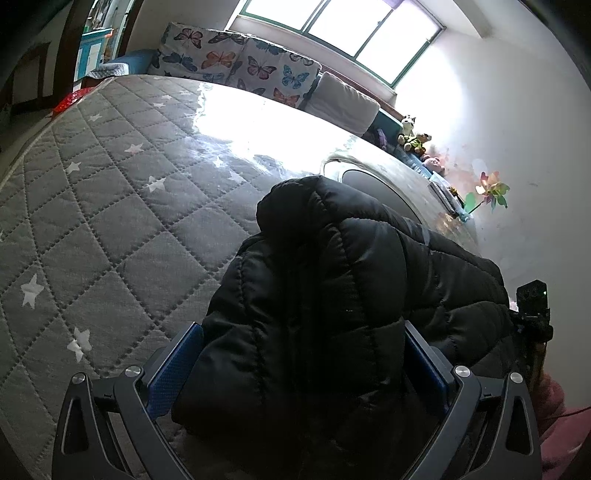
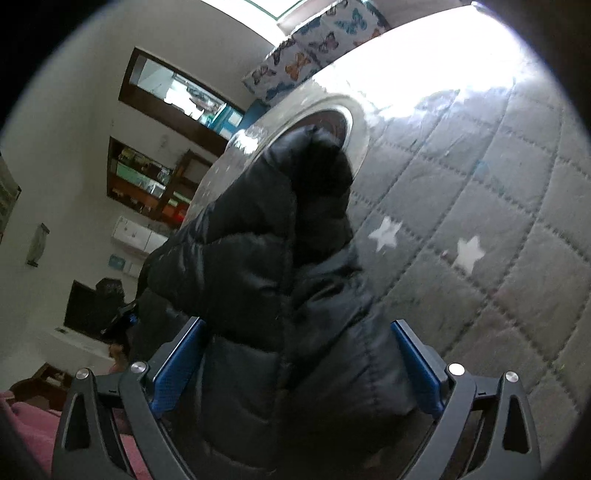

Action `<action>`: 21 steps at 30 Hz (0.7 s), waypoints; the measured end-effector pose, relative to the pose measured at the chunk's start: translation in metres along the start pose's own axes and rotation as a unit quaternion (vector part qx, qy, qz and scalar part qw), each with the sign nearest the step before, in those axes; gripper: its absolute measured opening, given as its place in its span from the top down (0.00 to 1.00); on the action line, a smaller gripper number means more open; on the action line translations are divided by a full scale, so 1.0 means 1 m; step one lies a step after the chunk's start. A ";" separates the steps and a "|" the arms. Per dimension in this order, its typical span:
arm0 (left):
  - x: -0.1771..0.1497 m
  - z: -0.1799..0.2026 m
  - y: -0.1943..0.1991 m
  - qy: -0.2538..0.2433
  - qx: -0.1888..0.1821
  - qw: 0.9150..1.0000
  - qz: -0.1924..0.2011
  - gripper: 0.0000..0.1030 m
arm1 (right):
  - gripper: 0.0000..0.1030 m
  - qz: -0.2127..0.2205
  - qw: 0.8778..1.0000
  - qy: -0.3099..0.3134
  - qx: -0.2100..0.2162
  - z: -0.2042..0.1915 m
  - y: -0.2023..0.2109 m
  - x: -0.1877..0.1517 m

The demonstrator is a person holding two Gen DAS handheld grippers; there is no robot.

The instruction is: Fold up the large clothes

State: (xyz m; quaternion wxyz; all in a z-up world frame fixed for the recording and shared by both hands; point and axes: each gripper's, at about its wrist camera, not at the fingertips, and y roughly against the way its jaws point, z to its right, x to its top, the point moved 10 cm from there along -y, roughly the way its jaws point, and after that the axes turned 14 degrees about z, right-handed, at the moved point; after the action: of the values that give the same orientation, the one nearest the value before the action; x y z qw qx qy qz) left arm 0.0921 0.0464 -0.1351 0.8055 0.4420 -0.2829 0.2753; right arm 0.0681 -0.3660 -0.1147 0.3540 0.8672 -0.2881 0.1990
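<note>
The black puffer jacket point(image 1: 332, 295) fills the lower centre of both views on the grey quilted mattress point(image 1: 92, 221), bulging between the spread jaws of the left gripper point(image 1: 303, 354) and right gripper point(image 2: 299, 350), neither visibly clamping it.

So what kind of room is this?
Most likely a bedroom. There's a quilted grey mattress with white stars, butterfly cushions under the window, and stuffed toys along the wall.
</note>
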 end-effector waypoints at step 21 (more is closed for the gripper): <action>-0.004 0.002 0.003 -0.015 0.019 1.000 0.005 0.00 | 0.00 -0.080 0.994 0.037 -0.060 -0.022 -0.017 -0.021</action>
State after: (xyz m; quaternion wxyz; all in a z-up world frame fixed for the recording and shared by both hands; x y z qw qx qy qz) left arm 0.0866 0.0455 -0.1355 0.7913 0.4600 -0.2920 0.2775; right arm 0.0598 -0.3328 -0.1198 0.4302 0.8569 -0.2161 0.1843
